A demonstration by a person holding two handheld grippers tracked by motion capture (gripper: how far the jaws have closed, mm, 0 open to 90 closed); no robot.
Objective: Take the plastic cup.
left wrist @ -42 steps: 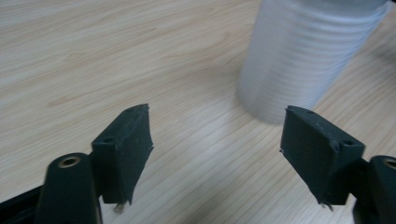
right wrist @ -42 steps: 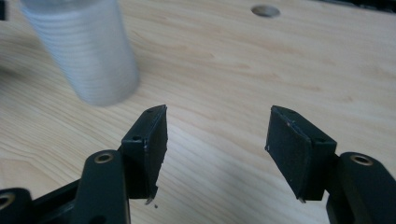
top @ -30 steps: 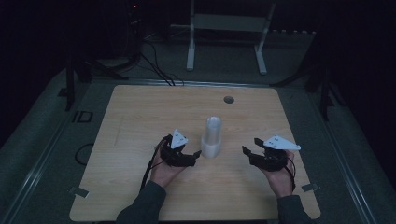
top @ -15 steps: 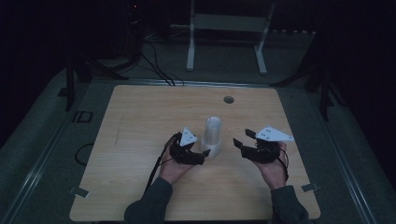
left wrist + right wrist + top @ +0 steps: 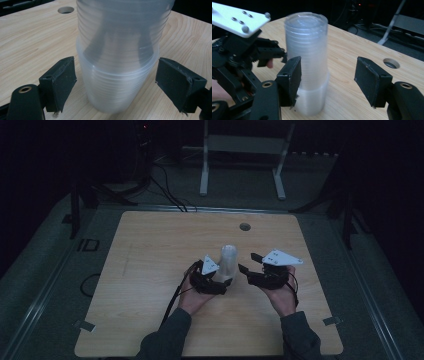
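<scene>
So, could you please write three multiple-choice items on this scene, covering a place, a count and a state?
1. Where does the stack of clear cups stand?
A. between the two tongs
B. at the table's far left corner
C. on the floor

2. How many round holes show in the table?
A. three
B. one
C. none

3. How are the left tongs?
A. shut on the stack
B. lying on the floor
C. open around the stack's base

Answers: 1 A, the right tongs face it from the other side; 2 B, one hole near the far edge; 3 C, gaps show beside both pads.
</scene>
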